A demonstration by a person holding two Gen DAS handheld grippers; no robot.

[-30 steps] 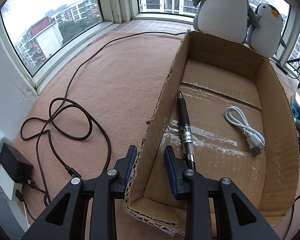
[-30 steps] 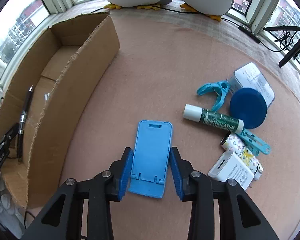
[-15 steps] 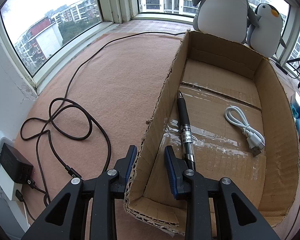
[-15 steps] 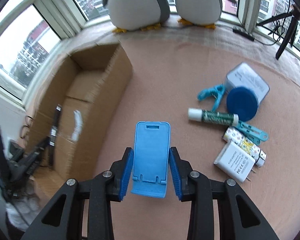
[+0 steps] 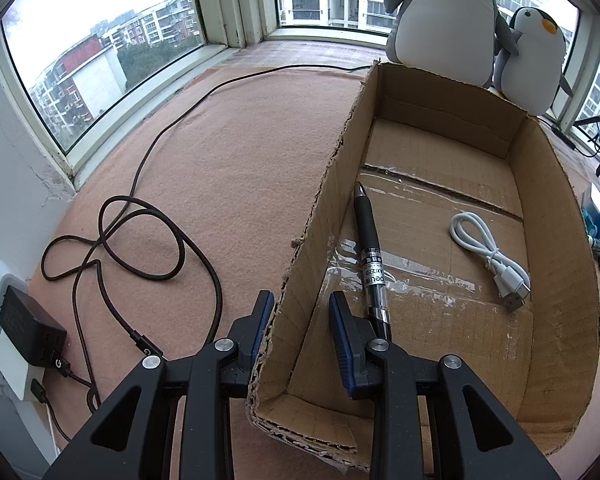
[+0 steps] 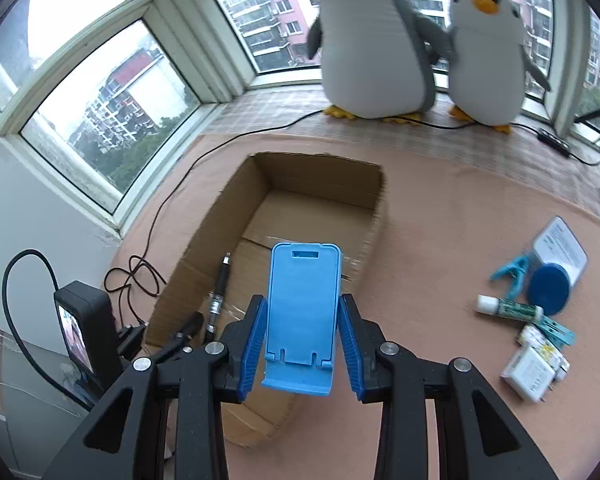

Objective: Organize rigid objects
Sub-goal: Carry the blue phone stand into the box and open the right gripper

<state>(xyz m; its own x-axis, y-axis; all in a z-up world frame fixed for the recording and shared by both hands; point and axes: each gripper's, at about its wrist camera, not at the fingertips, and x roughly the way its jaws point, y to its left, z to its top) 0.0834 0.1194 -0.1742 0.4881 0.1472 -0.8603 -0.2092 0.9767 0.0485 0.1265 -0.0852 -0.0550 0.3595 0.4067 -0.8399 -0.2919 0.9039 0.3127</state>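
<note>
Pinching a blue phone stand (image 6: 302, 312) between both pads, right gripper (image 6: 303, 340) up off the felt, stand's long axis running straight ahead along the fingers. Directly below and ahead: the open box (image 6: 374, 184), its near wall under the stand's heel, floor beyond. Judged next: lower and let go, with no sideways travel needed beyond a slight push forward to get past the near wall.

Straddling the box's left wall (image 5: 320, 216), left gripper (image 5: 302, 318) with one finger outside and one inside; jaws apart, inner pad clear of the card, outer pad at the wall's torn edge, so apparently bracing, not clamping. Right gripper plainly the nearer to the drop.

Inside the box, a black pen (image 5: 370, 256) along the left wall, tip pointing away, and a coiled white cable (image 5: 488, 254) toward the right wall. Free floor between them, wide enough by eye for the stand laid lengthwise.

Legible on the pen's barrel: "deli" and part of a word ending "XCEED". Out on the felt to the right, a green tube (image 6: 510, 307), charger (image 6: 529, 372), clips, blue lid and a printed case, text too small to read.

Farthest back, two penguins (image 6: 374, 40) on the sill.
</note>
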